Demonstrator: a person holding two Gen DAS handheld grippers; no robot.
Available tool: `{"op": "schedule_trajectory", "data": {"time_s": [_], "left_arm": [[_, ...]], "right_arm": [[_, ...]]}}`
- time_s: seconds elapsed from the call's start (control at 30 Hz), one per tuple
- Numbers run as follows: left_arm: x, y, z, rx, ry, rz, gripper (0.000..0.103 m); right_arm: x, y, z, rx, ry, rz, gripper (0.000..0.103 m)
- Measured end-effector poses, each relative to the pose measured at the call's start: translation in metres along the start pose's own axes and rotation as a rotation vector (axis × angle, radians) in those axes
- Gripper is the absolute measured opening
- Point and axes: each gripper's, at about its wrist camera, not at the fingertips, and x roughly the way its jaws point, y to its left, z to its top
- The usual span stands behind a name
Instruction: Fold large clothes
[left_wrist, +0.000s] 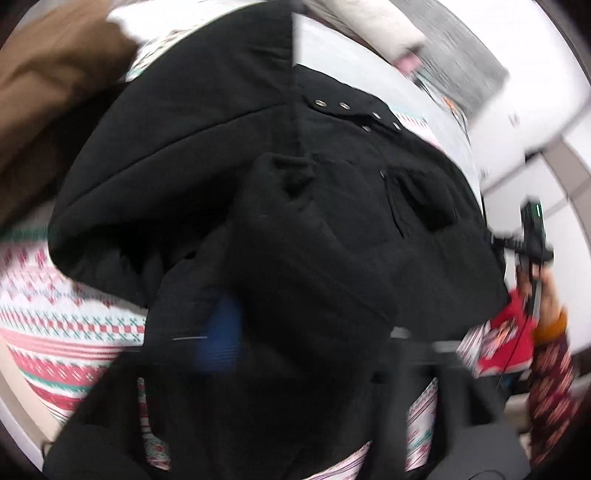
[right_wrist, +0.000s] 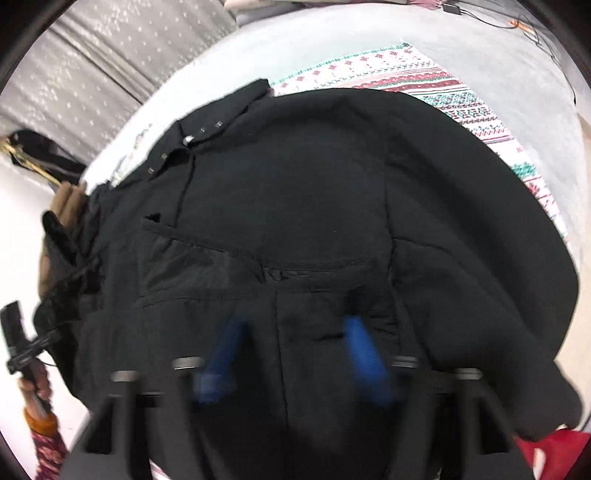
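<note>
A large black coat (left_wrist: 221, 147) with metal snaps (left_wrist: 345, 106) lies spread on a bed and fills the left wrist view. My left gripper (left_wrist: 295, 317) is buried in it. Only one blue finger (left_wrist: 221, 328) shows, pressed against a bunched fold that hides the other finger, so the gripper looks shut on the coat. In the right wrist view the same coat (right_wrist: 314, 184) lies below my right gripper (right_wrist: 295, 328). Both of its blue fingers (right_wrist: 364, 354) stand apart with coat fabric between them, and the pads do not clearly press on it.
Under the coat lies a red, green and white patterned blanket (left_wrist: 55, 325) on a pale sheet (right_wrist: 369, 40). A brown garment (left_wrist: 55, 92) is heaped at the upper left. A red item (left_wrist: 509, 332) and a person's hand (left_wrist: 550, 295) are at the right. A grey curtain (right_wrist: 92, 62) hangs behind.
</note>
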Motion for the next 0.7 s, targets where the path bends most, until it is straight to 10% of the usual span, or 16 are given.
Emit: {"op": "schedule_trajectory", "data": {"time_s": [0.03, 0.1, 0.4, 0.43, 0.57, 0.7], "left_arm": [[-0.005, 0.004, 0.0, -0.031, -0.015, -0.009, 0.026], [-0.028, 0.007, -0.004, -0.065, -0.061, -0.049, 0.009], [-0.122, -0.012, -0.072, 0.051, -0.164, -0.071, 0.008], [-0.128, -0.014, -0.082, 0.066, -0.158, -0.071, 0.008], [-0.146, -0.031, -0.136, 0.152, -0.161, -0.09, 0.008], [-0.143, -0.031, -0.184, 0.184, -0.122, -0.061, 0.008]], "right_arm": [[-0.002, 0.0, -0.003, 0.013, 0.011, 0.072, 0.003], [-0.026, 0.009, -0.013, -0.003, -0.042, 0.107, 0.002], [-0.159, 0.039, -0.08, -0.145, -0.23, 0.05, 0.007], [-0.16, 0.038, -0.084, -0.14, -0.228, 0.048, 0.012], [-0.147, 0.028, -0.093, -0.094, -0.234, -0.017, 0.084], [-0.112, 0.008, -0.085, -0.055, -0.185, -0.04, 0.085]]}}
